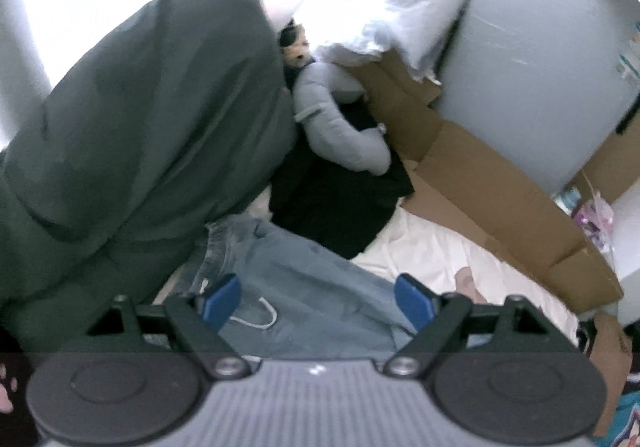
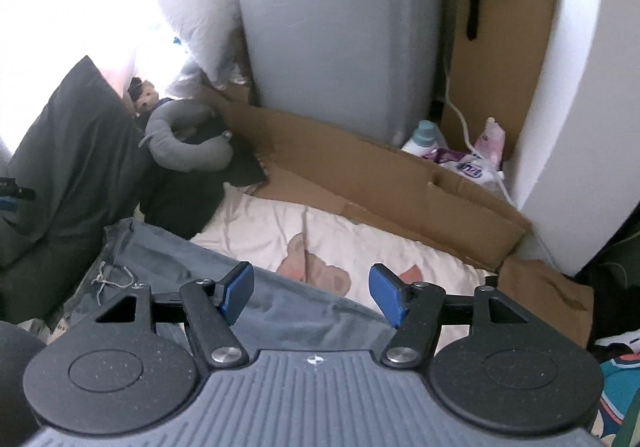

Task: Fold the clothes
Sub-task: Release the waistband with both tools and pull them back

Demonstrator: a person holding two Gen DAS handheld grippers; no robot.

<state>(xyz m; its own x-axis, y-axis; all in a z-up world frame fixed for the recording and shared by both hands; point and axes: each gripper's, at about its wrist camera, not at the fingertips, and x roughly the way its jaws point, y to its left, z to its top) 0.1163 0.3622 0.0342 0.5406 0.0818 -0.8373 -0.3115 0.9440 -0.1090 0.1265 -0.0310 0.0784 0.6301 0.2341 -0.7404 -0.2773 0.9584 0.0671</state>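
biggest thing in my left cam is the dark green duvet (image 1: 132, 135), heaped up over the whole left side of the frame. next the grey plastic-wrapped appliance (image 2: 340, 27) standing top centre in the right cam, with flattened cardboard (image 2: 360, 175) running along its foot toward the right. under it all is the cream bed sheet (image 2: 380, 243) with a pink bear print. the task piece, the light blue jeans (image 1: 304, 279), lies flat on that sheet in the lower centre of the left view, waistband toward the duvet, a white drawstring loop showing near the bottom. a black garment (image 1: 336, 203) sits just above the jeans, and a grey neck pillow (image 1: 332, 115) rests on top of it. left hand-held gripper (image 1: 318, 301) is spread wide over the denim, nothing pinched. right hand-held gripper (image 2: 312, 293) is spread too, empty, over the edge of the jeans.
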